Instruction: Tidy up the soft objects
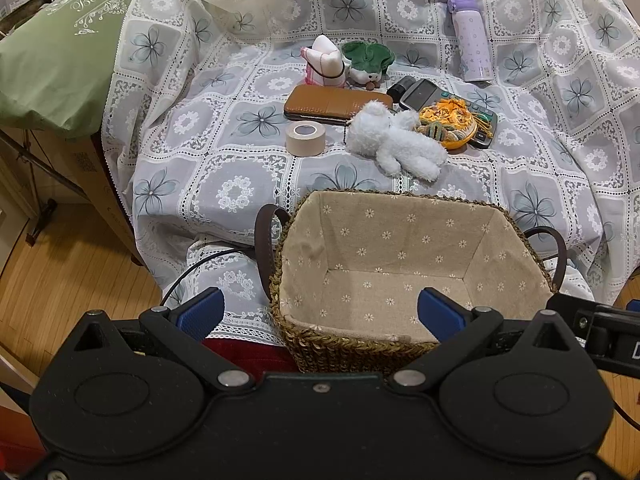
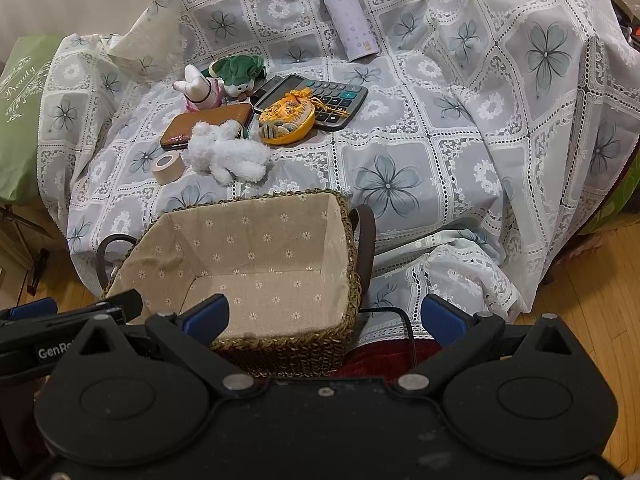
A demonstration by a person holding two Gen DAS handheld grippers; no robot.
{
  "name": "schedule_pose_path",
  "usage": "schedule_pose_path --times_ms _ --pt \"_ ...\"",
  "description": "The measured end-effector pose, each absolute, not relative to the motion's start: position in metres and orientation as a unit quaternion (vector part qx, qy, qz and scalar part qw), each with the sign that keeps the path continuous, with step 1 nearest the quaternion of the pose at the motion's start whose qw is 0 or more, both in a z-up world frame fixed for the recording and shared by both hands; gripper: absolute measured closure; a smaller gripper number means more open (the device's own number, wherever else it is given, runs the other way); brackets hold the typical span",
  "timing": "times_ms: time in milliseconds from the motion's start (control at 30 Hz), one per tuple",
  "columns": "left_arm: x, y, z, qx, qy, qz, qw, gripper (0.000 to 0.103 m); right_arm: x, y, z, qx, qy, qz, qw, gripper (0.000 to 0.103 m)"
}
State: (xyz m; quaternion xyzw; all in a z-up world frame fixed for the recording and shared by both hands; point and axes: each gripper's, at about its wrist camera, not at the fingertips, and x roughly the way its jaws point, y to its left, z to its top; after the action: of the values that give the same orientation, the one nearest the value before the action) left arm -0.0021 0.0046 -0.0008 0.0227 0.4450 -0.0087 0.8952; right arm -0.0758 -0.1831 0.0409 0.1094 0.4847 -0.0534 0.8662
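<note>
A green pillow [image 1: 52, 52] printed with white lettering is seen off the left edge of the cloth-covered surface [image 1: 224, 168]. Nearest that edge, a roll of beige tape [image 1: 305, 138] is stood on end, with a brown leather wallet [image 1: 332, 105] lying flat just behind it. Behind the wallet, toward the far edge, a pink-and-white plush [image 1: 323, 61] is set upright, and a green-and-white plush [image 1: 367, 62] is placed against its right side. A white fluffy plush [image 1: 394, 140] is laid on its side near the middle of the surface, its head touching the wallet's right end. To its right, an orange embroidered pouch [image 1: 448, 122] is rested partly on a grey calculator [image 1: 436, 100]. A lilac bottle [image 1: 470, 38] is stood near the far right corner.

At the near edge, a woven basket [image 1: 400, 196] with a floral fabric lining and dark handles is positioned; nothing is held inside it, and all the soft things are left on the cloth behind it.

The left gripper [image 1: 320, 314] is held above the basket's near left corner with its jaws spread wide and nothing between them. The right gripper [image 2: 324, 316] is held above the basket's near right corner, its jaws likewise parted and unloaded.
</note>
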Motion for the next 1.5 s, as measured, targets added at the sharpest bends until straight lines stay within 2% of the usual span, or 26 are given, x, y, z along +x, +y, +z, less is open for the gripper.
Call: schedule_pose_path --times_ms 1500 --pt "-0.0018 0.0046 -0.0035 0.020 0.451 -0.010 0.892 0.003 -0.0742 -0.1848 0.0402 0.119 0.492 -0.058 0.860 0.000"
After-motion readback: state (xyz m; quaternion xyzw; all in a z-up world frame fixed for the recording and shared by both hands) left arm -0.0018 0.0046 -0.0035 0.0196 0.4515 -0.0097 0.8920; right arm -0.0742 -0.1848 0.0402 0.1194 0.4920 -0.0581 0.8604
